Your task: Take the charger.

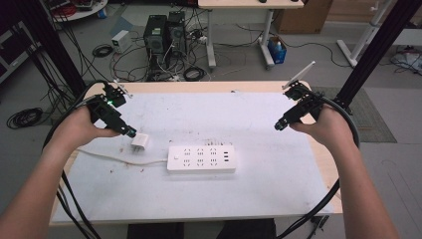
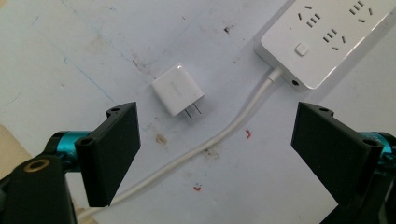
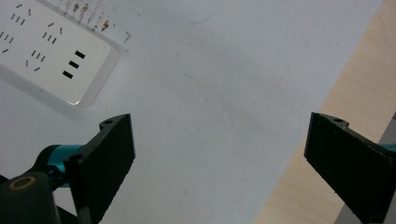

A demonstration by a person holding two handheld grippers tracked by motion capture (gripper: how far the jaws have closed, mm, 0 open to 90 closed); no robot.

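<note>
A wooden table (image 1: 326, 164) carries a large white sheet (image 1: 259, 189) marked with small stains, and this sheet covers most of its top. Near the middle of the sheet lies a flat white rectangular power strip (image 1: 201, 159) with six socket groups and three USB slots at its right end; in the left gripper view its round push button and thin white cord (image 2: 224, 130) show, the cord running from the strip's left end across the sheet toward the table's left edge.

The left gripper (image 1: 130, 132), black with teal fittings, hovers over the sheet's left part with its jaws spread wide and nothing between them. The right gripper (image 1: 278, 126), of the same build, hangs over the sheet's right part near the wooden edge, its jaws likewise wide apart and empty.

A small white cube-shaped plug adapter (image 2: 178, 89) with two metal prongs lies on the sheet just left of the power strip, near the cord but apart from it, just ahead of the left gripper's jaws.
</note>
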